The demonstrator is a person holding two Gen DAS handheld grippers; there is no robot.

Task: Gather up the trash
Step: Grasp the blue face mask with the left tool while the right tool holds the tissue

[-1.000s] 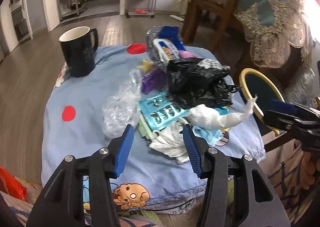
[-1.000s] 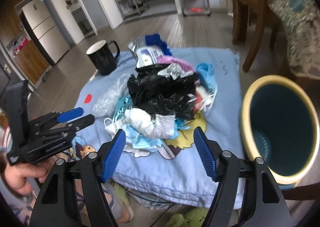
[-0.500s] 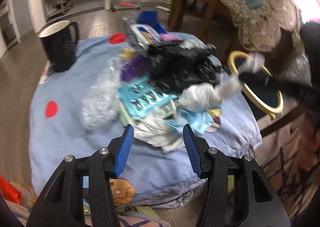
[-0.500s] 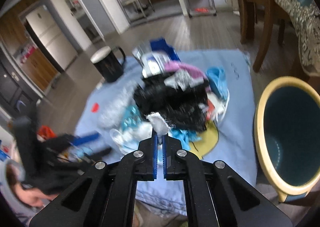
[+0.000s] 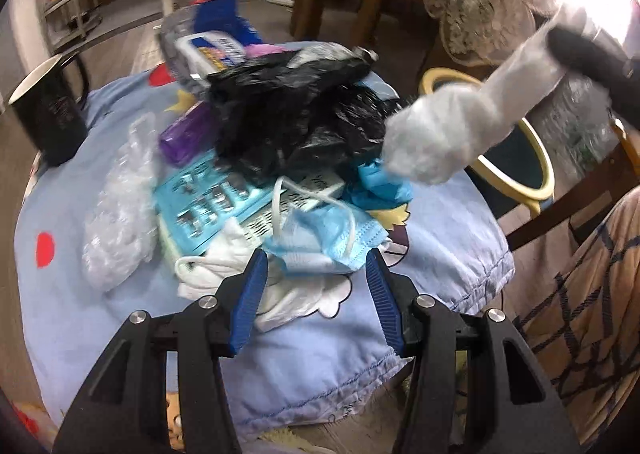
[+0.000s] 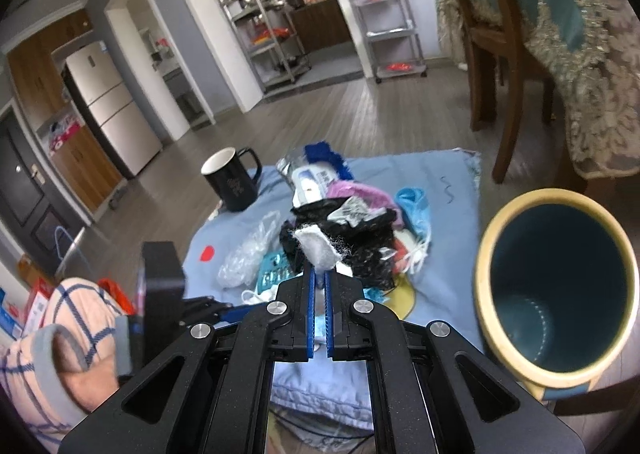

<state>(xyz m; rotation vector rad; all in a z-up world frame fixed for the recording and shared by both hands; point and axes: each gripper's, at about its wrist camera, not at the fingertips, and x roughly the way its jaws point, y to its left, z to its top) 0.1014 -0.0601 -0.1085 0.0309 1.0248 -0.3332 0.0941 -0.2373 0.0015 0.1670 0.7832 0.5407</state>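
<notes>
The right gripper [image 6: 318,280], centre frame, pinches a white wad [image 6: 316,246] above the trash pile [image 5: 288,126]. Carry it right, fully over the bin [image 6: 558,286], before releasing. The left gripper [image 5: 316,282] gapes empty, low centre.

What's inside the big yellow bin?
The bin shows only its dark teal wall and bare bottom, no trash. Its near rim hides part of the bottom.
</notes>
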